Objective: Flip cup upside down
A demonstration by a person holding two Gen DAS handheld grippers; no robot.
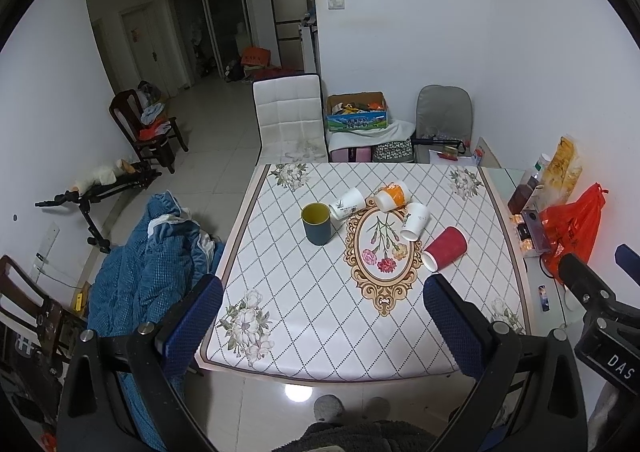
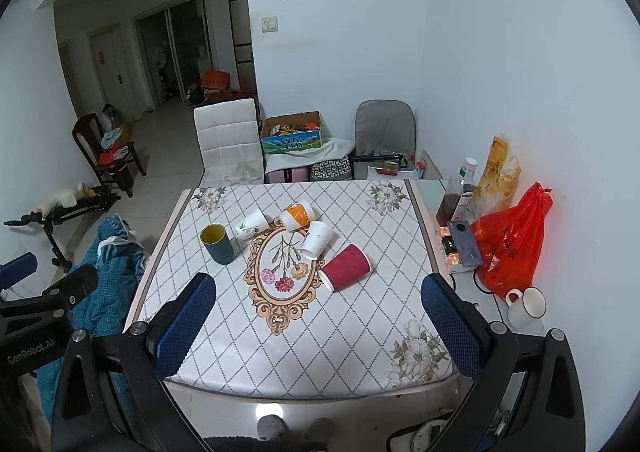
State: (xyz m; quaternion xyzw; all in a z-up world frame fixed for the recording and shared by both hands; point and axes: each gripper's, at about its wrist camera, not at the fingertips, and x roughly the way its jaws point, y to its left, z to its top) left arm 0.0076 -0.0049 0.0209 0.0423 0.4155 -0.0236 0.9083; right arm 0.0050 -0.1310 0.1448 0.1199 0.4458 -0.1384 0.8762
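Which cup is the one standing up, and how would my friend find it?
Start at the table with the diamond-pattern cloth and find the oval flower picture in its middle. Left of that oval stands the dark teal cup with a yellow inside. It is the only cup upright; the white, orange and red ones all lie on their sides.

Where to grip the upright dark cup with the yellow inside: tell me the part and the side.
Grip the dark cup across its straight side wall at mid-height, coming from the near-left with the left gripper. It stands upright and alone; the tipped white cup crowds its far-right.
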